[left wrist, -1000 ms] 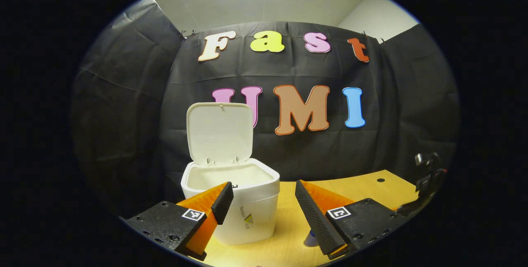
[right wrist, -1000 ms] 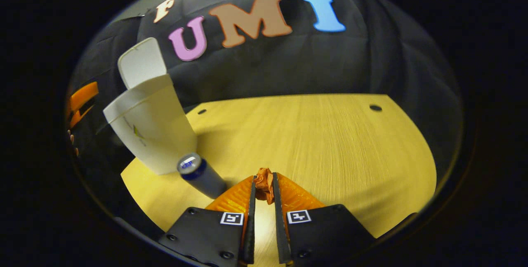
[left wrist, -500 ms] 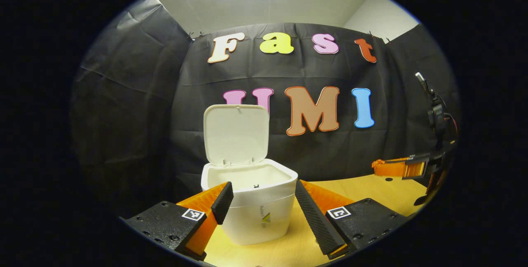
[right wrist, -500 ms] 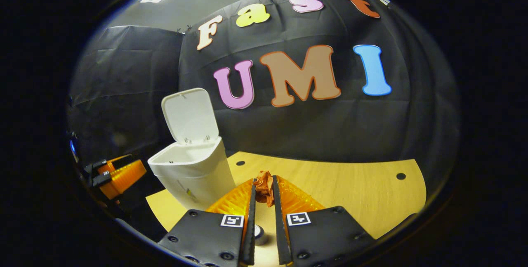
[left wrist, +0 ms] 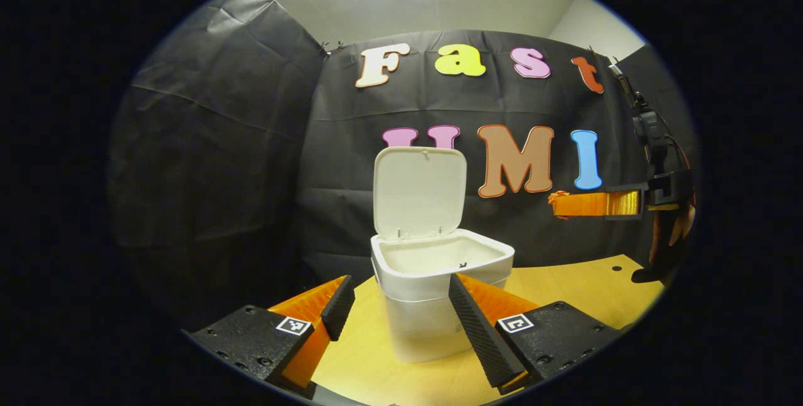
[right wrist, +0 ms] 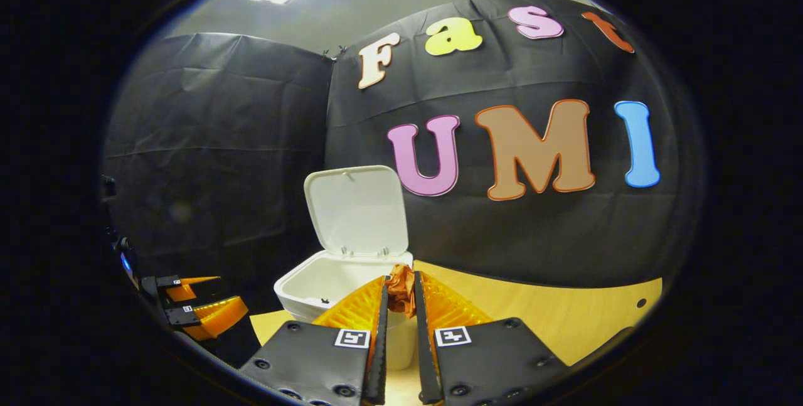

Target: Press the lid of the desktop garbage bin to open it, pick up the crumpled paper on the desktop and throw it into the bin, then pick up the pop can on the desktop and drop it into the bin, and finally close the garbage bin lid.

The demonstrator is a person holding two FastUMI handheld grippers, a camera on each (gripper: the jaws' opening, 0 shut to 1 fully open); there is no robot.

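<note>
The white desktop bin [left wrist: 439, 296] stands on the wooden table with its lid [left wrist: 419, 191] tipped up and back. My left gripper [left wrist: 395, 309] is open, low in front of the bin, its fingers apart on either side of the bin's body. In the right gripper view, my right gripper [right wrist: 399, 290] is shut on the crumpled brown paper [right wrist: 399, 288], held in the air just to the right of the bin's open mouth [right wrist: 326, 280]. From the left gripper view the right gripper [left wrist: 596, 203] hangs above and right of the bin, paper at its tip.
The wooden table [left wrist: 564, 290] stretches right of the bin, with a small hole [left wrist: 617, 268] near its far edge. A hand [left wrist: 668, 240] holds the right gripper at the far right. Black cloth walls close in behind and to the left.
My right gripper has risen off the table with the paper and swung left to the bin's mouth. My left gripper has drifted left, so the bin sits more central. The can has left view.
</note>
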